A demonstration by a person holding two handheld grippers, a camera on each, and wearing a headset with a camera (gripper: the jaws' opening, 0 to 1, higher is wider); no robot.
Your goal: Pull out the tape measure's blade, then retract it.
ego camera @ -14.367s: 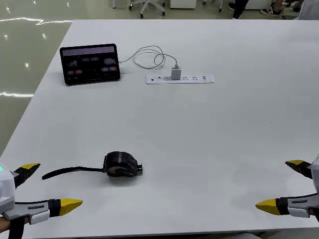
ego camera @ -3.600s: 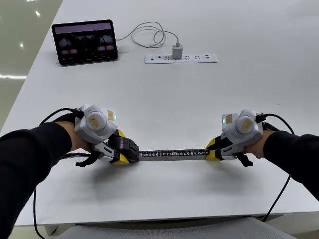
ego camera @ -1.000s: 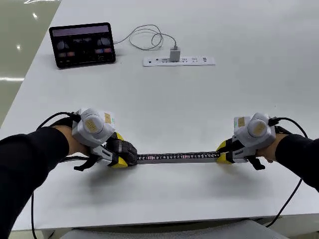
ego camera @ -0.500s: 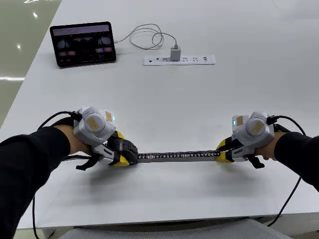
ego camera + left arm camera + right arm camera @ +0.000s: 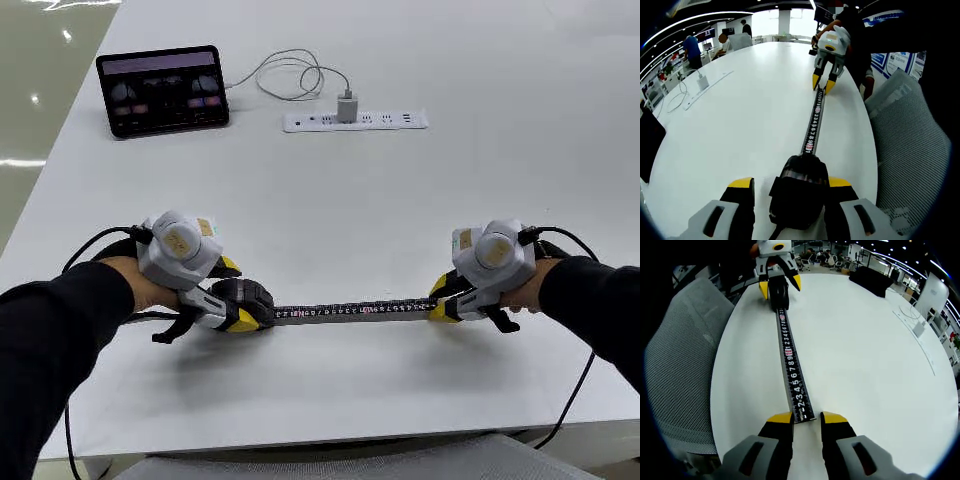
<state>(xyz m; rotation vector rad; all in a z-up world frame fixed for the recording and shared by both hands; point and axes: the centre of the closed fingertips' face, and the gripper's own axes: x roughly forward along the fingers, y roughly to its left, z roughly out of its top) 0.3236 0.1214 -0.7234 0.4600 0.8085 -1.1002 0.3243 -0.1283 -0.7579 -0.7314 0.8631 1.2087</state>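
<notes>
My left gripper is shut on the black tape measure case, which rests on the white table near its front edge. The black numbered blade runs from the case to the right, low over the table. Its end sits between the yellow tips of my right gripper, which is shut on it. In the left gripper view the case fills the jaws and the blade leads to the right gripper. In the right gripper view the blade end is at my tips.
A dark tablet stands at the back left. A white power strip with a charger and a coiled cable lies behind the middle. A grey mesh chair is at the table's front edge.
Both grippers took hold of the tape measure and drew the blade out. Over the last second the blade's length has barely changed; the right gripper has edged slightly left.
</notes>
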